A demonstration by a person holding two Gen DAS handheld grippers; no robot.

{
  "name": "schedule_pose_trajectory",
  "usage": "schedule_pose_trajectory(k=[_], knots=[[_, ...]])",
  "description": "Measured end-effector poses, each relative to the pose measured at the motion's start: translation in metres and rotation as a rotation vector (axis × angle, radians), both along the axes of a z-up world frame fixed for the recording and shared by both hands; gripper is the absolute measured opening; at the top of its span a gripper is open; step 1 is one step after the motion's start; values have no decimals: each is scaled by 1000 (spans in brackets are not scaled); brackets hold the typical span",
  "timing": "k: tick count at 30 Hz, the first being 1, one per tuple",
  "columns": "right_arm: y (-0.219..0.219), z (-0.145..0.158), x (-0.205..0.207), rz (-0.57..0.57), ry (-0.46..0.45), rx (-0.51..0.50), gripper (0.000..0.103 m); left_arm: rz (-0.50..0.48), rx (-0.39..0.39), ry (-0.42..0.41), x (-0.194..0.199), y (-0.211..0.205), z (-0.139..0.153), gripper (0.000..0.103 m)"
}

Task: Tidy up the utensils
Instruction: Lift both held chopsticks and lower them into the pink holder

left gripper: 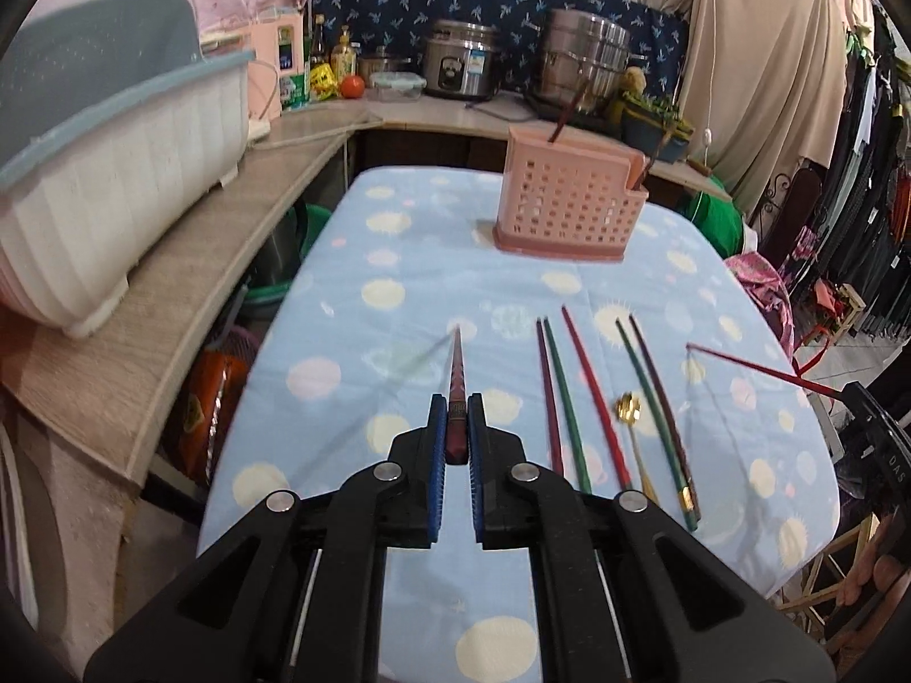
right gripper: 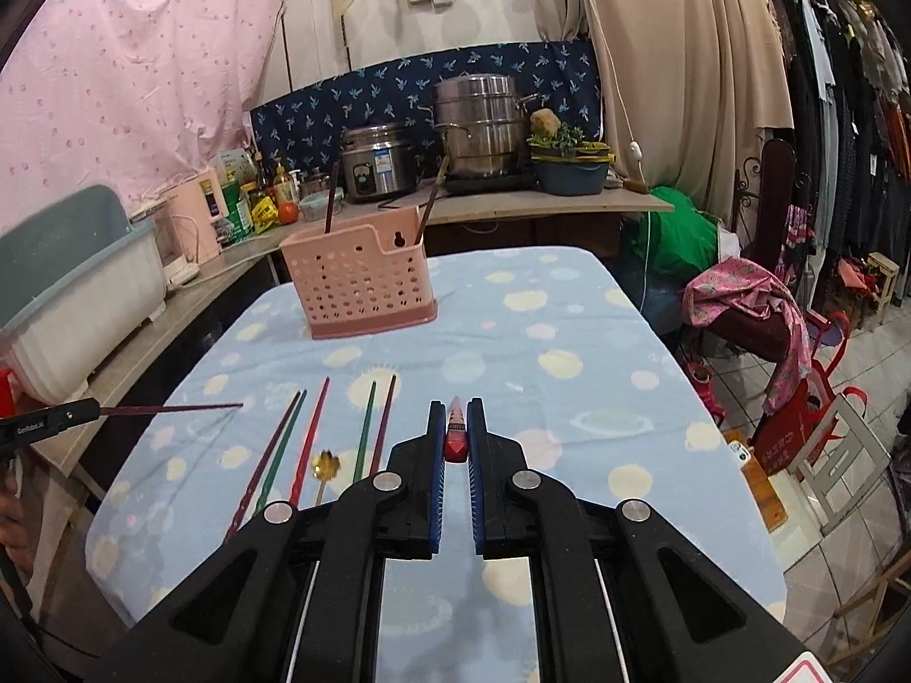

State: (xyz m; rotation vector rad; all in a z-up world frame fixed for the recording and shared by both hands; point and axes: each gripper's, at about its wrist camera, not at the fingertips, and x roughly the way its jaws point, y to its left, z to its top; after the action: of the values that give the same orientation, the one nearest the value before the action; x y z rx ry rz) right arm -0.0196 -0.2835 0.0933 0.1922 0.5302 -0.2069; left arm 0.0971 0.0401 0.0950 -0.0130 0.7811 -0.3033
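My left gripper (left gripper: 457,405) is shut on a dark red chopstick (left gripper: 457,370) that points forward above the blue dotted tablecloth (left gripper: 364,341). My right gripper (right gripper: 455,407) is shut on a brighter red chopstick (right gripper: 455,432), also lifted off the cloth. Each gripper shows at the edge of the other's view, the right gripper (left gripper: 845,393) and the left gripper (right gripper: 97,411). Several chopsticks (left gripper: 595,393) and a gold spoon (left gripper: 628,407) lie side by side between them. The pink perforated utensil holder (left gripper: 569,205) stands farther back with two chopsticks (left gripper: 561,125) upright in it.
A white dish rack with a blue lid (left gripper: 102,171) sits on the wooden counter (left gripper: 188,284) to the left. A rice cooker (left gripper: 461,60), steel pot (left gripper: 586,57) and plant tub line the back counter. A chair with pink cloth (right gripper: 746,296) stands off the table's right edge.
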Motion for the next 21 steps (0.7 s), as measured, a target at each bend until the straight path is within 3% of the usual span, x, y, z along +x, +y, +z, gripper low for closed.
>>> schedule_pose_trajectory(k=[14, 21], knots=[[-43, 81, 78, 60, -64, 70, 7, -24, -12, -95, 70, -12, 77, 7], [-43, 115, 114, 105, -121, 86, 7, -46, -21, -141, 99, -31, 110, 7]])
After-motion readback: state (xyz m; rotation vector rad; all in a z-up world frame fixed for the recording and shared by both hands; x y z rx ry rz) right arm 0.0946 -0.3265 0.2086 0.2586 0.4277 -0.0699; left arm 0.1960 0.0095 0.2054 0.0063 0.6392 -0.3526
